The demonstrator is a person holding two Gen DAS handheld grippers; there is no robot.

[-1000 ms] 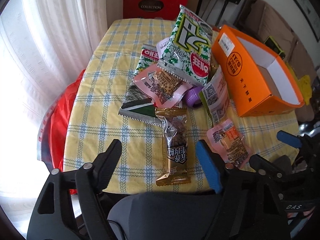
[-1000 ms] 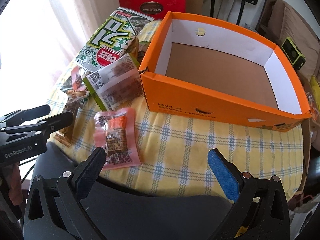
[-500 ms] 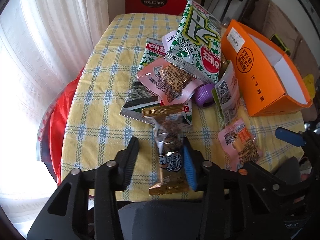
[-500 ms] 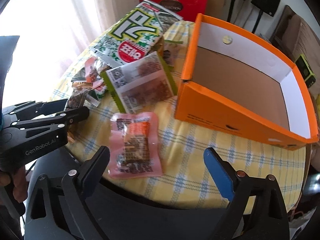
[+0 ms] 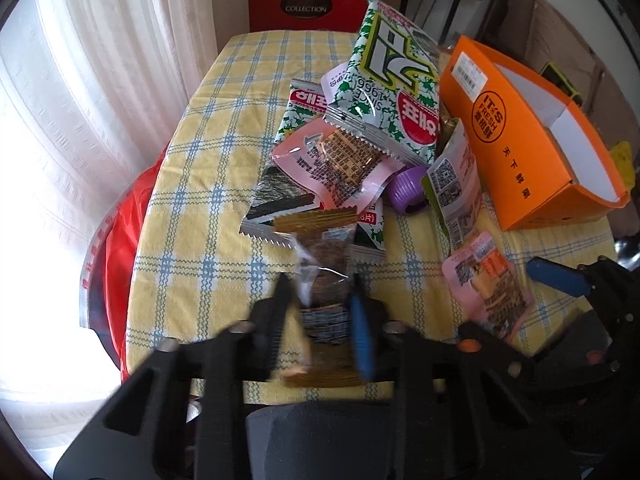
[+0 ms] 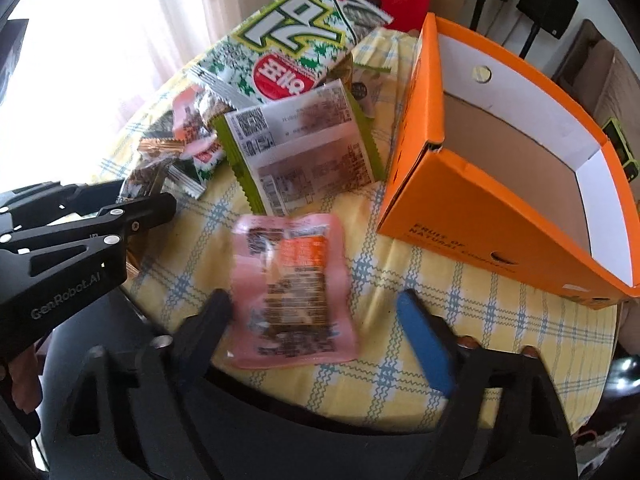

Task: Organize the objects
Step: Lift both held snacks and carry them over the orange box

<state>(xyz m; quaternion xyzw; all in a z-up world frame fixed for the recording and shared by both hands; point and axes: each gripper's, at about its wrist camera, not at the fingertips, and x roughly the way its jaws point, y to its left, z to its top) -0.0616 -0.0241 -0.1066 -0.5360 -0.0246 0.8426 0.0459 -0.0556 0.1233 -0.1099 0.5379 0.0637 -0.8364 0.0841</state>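
The left gripper point(image 5: 320, 316) is pinching a gold-ended snack bar point(image 5: 324, 276) at the checked tablecloth's point(image 5: 208, 208) near edge; the right gripper point(image 6: 316, 332) is spreading around a pink packet point(image 6: 292, 288). Beyond, an orange box point(image 6: 472, 216) is sitting beside piled snacks, with white curtains point(image 5: 100, 80) hanging behind.

The left gripper point(image 5: 320, 312) is clamping both fingers against the sides of a gold-ended snack bar point(image 5: 322, 280) lying on the checked tablecloth point(image 5: 200, 200). Just beyond it, a pile of packets is sitting with a big green-and-white bag point(image 5: 390, 92) leaning on top and a purple cap point(image 5: 408, 190) peeking out. An orange box point(image 5: 516, 148) is standing to the right, a pink packet point(image 5: 486, 280) lying near it, beside the right gripper's blue finger point(image 5: 556, 278)
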